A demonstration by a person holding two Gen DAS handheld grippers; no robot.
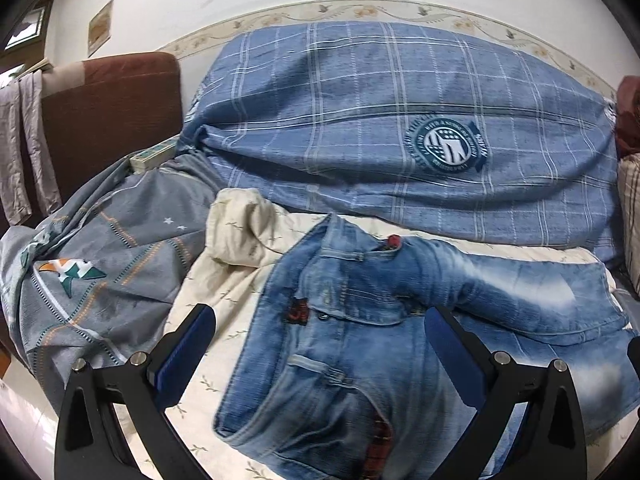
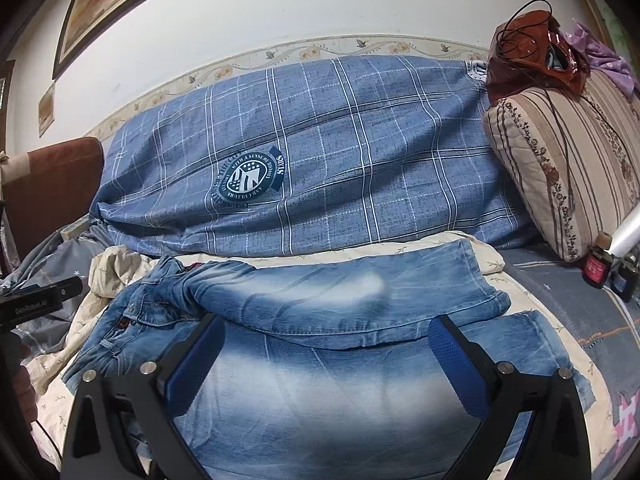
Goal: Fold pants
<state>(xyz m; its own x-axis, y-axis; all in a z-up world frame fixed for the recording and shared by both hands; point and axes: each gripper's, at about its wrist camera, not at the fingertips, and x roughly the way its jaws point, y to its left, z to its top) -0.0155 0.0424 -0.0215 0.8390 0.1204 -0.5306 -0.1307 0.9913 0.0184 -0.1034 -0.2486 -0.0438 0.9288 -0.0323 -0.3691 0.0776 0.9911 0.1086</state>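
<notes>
left wrist: the left tool (image 1: 320, 344) hangs wide open over the waist of the jeans (image 1: 360, 320), gripping nothing — they lie on a cream sheet (image 1: 224, 304). right wrist: the right tool (image 2: 324, 348) is wide open and empty above the jeans' (image 2: 320, 380) legs — one folded across, before a blue plaid quilt (image 2: 320, 152).

Each tool (image 1: 320, 328) is black, blue-padded (image 2: 196, 364), with silver screws (image 2: 500, 368).

Rear access is blocked by the blue checked quilt (image 2: 320, 152) along the wall. A striped cushion (image 2: 560, 168) and small bottle (image 2: 597, 266) obstruct the right side. The grey duvet (image 1: 100, 264) crowds the left. Passage is open above the jeans (image 2: 340, 300).
</notes>
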